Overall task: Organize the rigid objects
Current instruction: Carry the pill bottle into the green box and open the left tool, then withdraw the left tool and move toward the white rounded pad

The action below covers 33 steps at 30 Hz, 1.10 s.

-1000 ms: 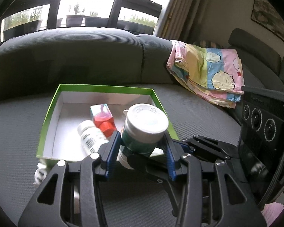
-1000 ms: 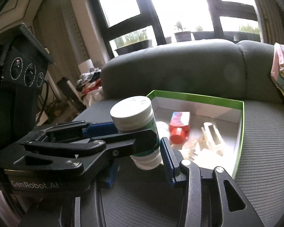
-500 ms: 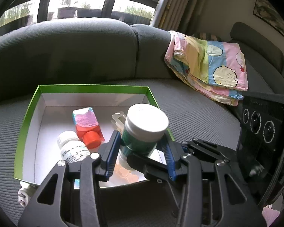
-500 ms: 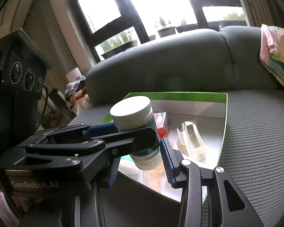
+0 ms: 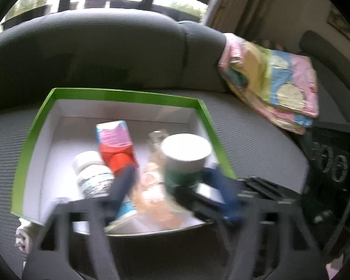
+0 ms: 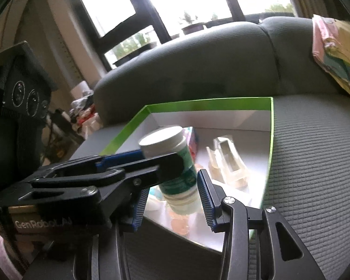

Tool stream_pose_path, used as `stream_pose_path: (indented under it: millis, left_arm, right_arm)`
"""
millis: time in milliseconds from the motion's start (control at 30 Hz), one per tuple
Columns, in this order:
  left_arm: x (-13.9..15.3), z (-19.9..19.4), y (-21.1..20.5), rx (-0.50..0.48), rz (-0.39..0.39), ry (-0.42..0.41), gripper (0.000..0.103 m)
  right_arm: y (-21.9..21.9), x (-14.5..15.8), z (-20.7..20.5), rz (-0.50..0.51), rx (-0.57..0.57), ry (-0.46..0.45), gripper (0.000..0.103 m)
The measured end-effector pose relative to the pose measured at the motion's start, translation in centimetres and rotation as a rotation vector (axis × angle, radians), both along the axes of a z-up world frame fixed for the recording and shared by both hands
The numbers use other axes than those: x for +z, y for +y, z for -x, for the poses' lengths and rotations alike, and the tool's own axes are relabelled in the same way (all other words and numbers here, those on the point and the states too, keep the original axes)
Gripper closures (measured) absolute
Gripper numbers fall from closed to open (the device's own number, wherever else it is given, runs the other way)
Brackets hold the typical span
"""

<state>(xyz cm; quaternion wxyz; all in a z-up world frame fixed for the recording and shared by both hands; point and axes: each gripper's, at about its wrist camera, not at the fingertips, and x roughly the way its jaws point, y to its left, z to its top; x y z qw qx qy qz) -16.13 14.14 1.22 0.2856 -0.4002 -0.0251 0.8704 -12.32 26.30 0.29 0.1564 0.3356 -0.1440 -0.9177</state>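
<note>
Since a second ago, both hands have carried the bottle [image 6: 175, 163] forward and down, from in front of the box [image 5: 119, 94] to over its near right corner, and the left gripper's [image 5: 172, 182] jaws, then pressed on the bottle's green middle, are opening. We see them well apart, with the bottle between them and a clear gap on the left side; blur hides whether the right pad touches it.

We find the right gripper [image 6: 172, 198] with its jaws clamped low on the bottle, one pad on each side of the white base. The bottle stands nearly upright above the box floor, over some pale orange pieces [image 5: 151, 193].

We judge the bottle rigid, light to moderate in weight, and smooth-walled with a glossy label, so liable to slip or pivot under a low grip. A hold across the middle of the body, below the broad white cap [image 5: 185, 148], would be steadier.

Also in the box: a small white bottle [image 5: 91, 175], a red-capped carton [image 5: 115, 147] and a clear plastic holder [image 6: 228, 161].
</note>
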Motion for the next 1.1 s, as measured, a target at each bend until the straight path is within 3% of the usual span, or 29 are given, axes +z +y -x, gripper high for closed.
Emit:
stream_pose_path:
  millis: [167,233,600,1100]
  left_arm:
    - [0.9,-1.1,-1.0,0.054,0.040,0.058,0.007]
    - [1.3,-1.8,-1.4,0.085,0.078,0.097,0.001]
    - [4.1,-8.2,-5.7,0.241,0.179,0.282,0.001]
    - [1.7,-15.0,-10.2,0.346,0.242,0.285,0.001]
  right_arm:
    - [0.8,0.2,-0.3,-0.018,-0.037,-0.008,0.055]
    - [1.0,0.4,-0.7,-0.022,-0.049,-0.012,0.055]
    - [-0.6,2.9,-4.5,-0.084,-0.078,-0.003,0.053]
    - [-2.5,3.3,-10.1,-0.036,-0.061,0.007,0.052]
